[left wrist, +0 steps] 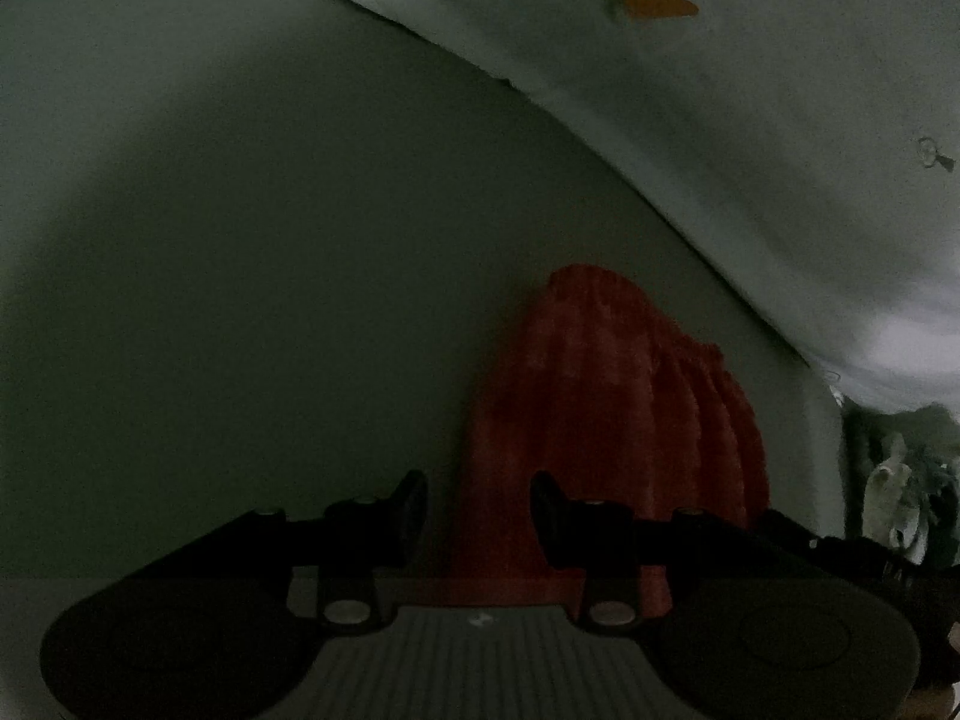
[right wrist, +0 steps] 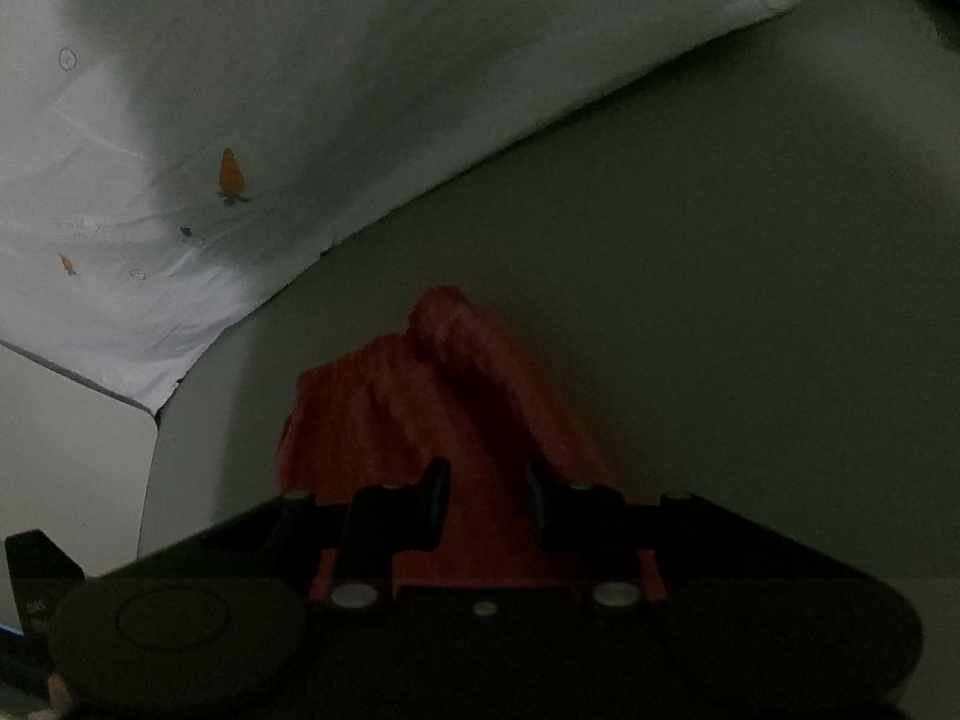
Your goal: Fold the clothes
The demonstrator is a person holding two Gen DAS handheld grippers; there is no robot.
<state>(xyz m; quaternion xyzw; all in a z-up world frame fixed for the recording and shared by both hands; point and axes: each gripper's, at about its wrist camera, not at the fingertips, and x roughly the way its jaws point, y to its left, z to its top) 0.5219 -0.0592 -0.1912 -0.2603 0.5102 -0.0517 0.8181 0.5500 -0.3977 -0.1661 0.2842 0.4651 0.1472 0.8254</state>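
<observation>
Both tongs, left (left wrist: 480, 516) and right (right wrist: 489, 501), are standing half-open around the red garment (left wrist: 606, 396) (soft, light, likely limp); gripping the gathered edge looks best.

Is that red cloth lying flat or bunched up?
Bunched: the red cloth rises in gathered pleats between both grippers' fingers, left gripper, right gripper.

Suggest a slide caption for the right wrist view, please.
Right gripper with red garment between its parted fingers, beside carrot-print sheet.
</observation>
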